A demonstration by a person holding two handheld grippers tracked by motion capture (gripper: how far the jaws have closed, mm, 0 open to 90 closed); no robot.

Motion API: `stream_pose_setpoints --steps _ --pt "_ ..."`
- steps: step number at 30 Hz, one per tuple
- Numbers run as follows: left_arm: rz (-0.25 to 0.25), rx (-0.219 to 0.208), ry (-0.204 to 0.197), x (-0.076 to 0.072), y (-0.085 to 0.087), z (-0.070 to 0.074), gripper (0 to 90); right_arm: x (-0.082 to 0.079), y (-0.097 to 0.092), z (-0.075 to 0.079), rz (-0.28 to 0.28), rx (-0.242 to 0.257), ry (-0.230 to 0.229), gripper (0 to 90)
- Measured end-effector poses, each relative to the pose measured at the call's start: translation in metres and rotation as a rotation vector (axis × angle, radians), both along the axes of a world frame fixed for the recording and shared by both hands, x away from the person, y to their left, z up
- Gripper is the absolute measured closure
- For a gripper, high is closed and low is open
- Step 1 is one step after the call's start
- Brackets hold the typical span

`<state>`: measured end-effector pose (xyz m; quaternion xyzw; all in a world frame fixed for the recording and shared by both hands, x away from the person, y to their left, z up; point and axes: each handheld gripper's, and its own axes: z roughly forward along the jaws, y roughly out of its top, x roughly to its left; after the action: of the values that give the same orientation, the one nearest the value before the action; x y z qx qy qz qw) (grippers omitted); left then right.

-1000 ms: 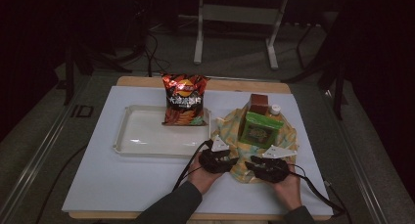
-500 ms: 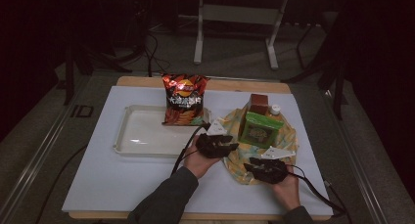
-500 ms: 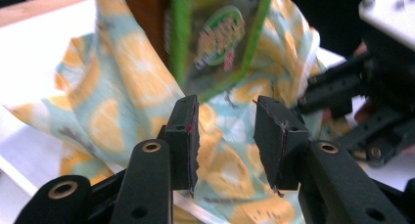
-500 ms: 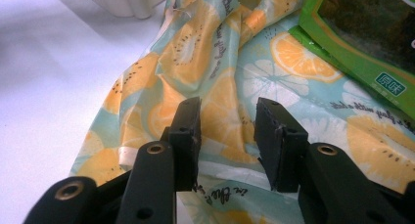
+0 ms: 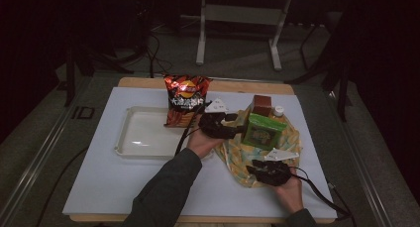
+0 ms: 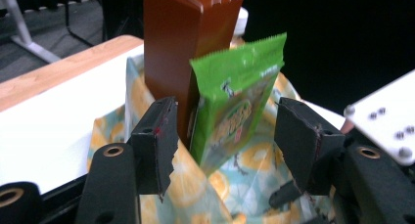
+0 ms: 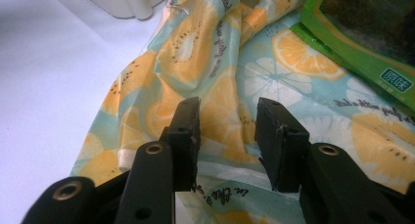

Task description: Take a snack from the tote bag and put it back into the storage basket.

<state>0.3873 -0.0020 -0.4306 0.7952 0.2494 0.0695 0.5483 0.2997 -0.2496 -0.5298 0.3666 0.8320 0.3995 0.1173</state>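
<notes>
A fruit-print cloth bag (image 5: 237,160) lies spread at the table's right. On it stand a brown carton (image 5: 261,105) and a green snack packet (image 5: 262,133), with a white bottle cap (image 5: 279,109) behind them. My left gripper (image 5: 233,129) hovers at the packet's left side. In the left gripper view the green packet (image 6: 235,111) and brown carton (image 6: 181,48) stand between and beyond the open left gripper (image 6: 226,106). Its jaws have just been opening and the pads do not press on the packet. My right gripper (image 5: 261,170) rests open over the bag's near edge, with printed cloth (image 7: 225,62) between its jaws.
A red chip bag (image 5: 185,100) stands upright at the far end of a shallow white tray (image 5: 130,138), left of the cloth bag. The white mat (image 5: 109,187) has room at the front left. Cables trail from both grippers toward the near edge.
My left gripper has lifted from the bag's near left edge and moved away from the person, up to the green packet's side. The right hand has stayed in place.
</notes>
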Motion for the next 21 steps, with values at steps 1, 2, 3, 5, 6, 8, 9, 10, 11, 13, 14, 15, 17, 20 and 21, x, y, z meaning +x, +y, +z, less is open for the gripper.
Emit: stream_pose_setpoints --steps 1,2,3,5,6,8,9,10,11,13,14,15,17,20,21 --pt "0.001 -0.001 -0.006 0.002 -0.001 0.001 40.3 0.000 0.000 0.000 0.001 0.000 0.000 61.5" --pt "0.004 0.001 -0.009 0.006 -0.003 0.003 40.1 0.000 0.000 0.000 0.001 0.000 -0.001 61.5" --pt "0.005 0.001 -0.005 0.008 -0.004 0.004 39.6 0.000 0.000 0.000 0.000 0.001 0.002 61.5" --pt "0.019 0.012 -0.015 0.014 -0.008 0.006 37.4 0.000 0.000 0.000 0.001 0.002 0.004 61.3" --pt "0.019 0.012 -0.015 0.014 -0.008 0.006 36.3 0.000 0.000 0.000 0.001 0.002 0.004 61.3" --pt "0.033 0.013 -0.012 0.020 -0.013 0.006 33.0 0.000 0.000 0.000 0.000 0.015 0.013 61.2" --pt "0.032 0.010 -0.013 0.022 -0.015 0.006 31.9 0.000 0.000 0.000 0.000 0.017 0.014 61.2" --pt "0.030 0.006 -0.012 0.024 -0.017 0.007 31.0 0.000 0.000 0.000 0.000 0.018 0.015 61.2" --pt "0.032 0.007 -0.017 0.025 -0.020 0.007 29.8 0.000 0.000 0.000 0.001 0.018 0.016 61.2" --pt "0.039 0.027 -0.015 0.029 -0.025 0.008 29.1 0.000 0.000 0.000 0.001 0.020 0.017 61.1" --pt "0.037 0.037 -0.016 0.030 -0.027 0.009 27.7 0.000 0.000 0.000 0.001 0.020 0.019 61.2" --pt "0.032 0.041 -0.017 0.032 -0.030 0.009 27.6 0.000 0.000 -0.001 0.000 0.020 0.020 61.2" --pt "0.032 0.036 -0.019 0.036 -0.033 0.011 27.5 0.000 0.000 -0.001 0.000 0.020 0.022 61.1" --pt "0.021 0.027 -0.016 0.041 -0.037 0.012 26.3 0.000 0.000 -0.001 0.000 0.022 0.024 61.1" --pt "0.017 0.024 -0.016 0.043 -0.038 0.013 25.7 0.000 0.000 -0.001 0.000 0.022 0.024 61.0"
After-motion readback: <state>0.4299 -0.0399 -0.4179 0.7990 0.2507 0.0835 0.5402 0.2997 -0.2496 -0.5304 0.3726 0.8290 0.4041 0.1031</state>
